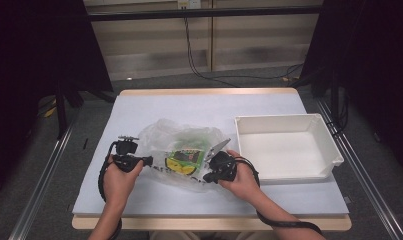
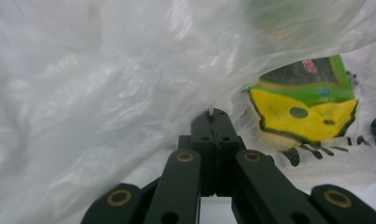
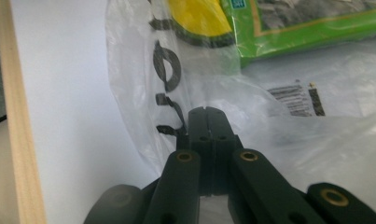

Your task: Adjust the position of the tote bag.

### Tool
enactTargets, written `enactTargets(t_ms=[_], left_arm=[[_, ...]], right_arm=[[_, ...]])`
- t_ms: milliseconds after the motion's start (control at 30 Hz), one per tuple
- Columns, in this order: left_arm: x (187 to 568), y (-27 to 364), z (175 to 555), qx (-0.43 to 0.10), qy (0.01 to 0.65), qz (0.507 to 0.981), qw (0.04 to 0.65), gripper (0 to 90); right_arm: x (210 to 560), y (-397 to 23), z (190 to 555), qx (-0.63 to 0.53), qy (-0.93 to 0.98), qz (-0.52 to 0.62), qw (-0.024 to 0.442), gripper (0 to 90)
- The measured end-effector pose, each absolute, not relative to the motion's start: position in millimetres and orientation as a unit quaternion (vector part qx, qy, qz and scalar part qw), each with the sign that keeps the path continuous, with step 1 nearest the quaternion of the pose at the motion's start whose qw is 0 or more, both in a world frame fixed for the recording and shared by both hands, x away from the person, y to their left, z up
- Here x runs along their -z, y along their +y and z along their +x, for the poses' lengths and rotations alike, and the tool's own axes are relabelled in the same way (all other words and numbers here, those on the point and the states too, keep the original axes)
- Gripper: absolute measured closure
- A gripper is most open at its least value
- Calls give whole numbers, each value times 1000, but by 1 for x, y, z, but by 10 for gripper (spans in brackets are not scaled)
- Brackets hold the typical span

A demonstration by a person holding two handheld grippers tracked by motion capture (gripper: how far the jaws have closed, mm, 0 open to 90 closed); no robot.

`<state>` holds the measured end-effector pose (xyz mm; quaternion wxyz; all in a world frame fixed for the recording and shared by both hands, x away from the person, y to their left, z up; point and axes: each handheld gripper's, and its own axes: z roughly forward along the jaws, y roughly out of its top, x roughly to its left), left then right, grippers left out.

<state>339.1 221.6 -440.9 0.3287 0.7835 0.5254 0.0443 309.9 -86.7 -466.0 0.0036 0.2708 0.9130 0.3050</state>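
White sheeting covers the table (image 1: 154, 107), a plain matte ground; the white plastic bin (image 1: 288, 146), stiff and straight-walled, stands empty at the right, likely waiting for the contents; the clear plastic bag (image 1: 181, 137), thin and crinkled with black print, lies at the middle front between the hands; inside it rests a flat green and yellow packet (image 1: 184, 160); the left gripper (image 2: 215, 113) is clenched on a fold of bag film; the right gripper (image 3: 207, 111) is clenched on the bag's printed edge, seemingly to spread the bag.
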Motion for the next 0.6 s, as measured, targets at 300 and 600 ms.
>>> enactTargets(t_ms=[300, 600], left_arm=[[449, 220, 335, -34, 516, 799, 307, 900], [446, 216, 332, -23, 506, 798, 326, 900]], right_arm=[[465, -90, 313, -298, 908, 293, 6, 900], [455, -93, 313, -349, 889, 297, -3, 783]])
